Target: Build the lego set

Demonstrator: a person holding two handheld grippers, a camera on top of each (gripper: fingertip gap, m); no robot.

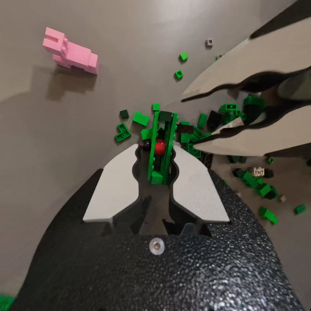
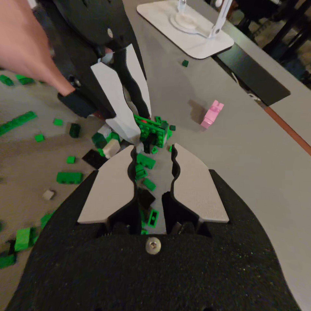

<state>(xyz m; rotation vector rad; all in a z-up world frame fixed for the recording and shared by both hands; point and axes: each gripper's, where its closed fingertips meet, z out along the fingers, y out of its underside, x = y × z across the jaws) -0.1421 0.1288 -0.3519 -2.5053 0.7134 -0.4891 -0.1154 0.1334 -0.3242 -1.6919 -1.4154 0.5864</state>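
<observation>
My left gripper (image 1: 156, 148) is shut on a green lego assembly (image 1: 162, 134) made of studded plates with a red piece (image 1: 159, 148) inside; it stands on edge between the fingers. In the right wrist view the left gripper (image 2: 143, 124) comes in from the upper left and holds the same assembly (image 2: 154, 133) just above the grey table. My right gripper (image 2: 154, 146) is open and empty, its tips just short of the assembly, over loose green bricks (image 2: 145, 162). It also shows in the left wrist view (image 1: 188, 122), at the right.
A pink lego pig (image 1: 70, 52) (image 2: 212, 114) stands apart on the table. Loose green and black bricks (image 1: 259, 185) lie scattered around the pile. A white stand base (image 2: 185, 30) and a black mat (image 2: 252, 74) sit farther back. A person's hand (image 2: 25, 42) holds the left gripper. One gripper's finger ends stand about 4 cm off the other's.
</observation>
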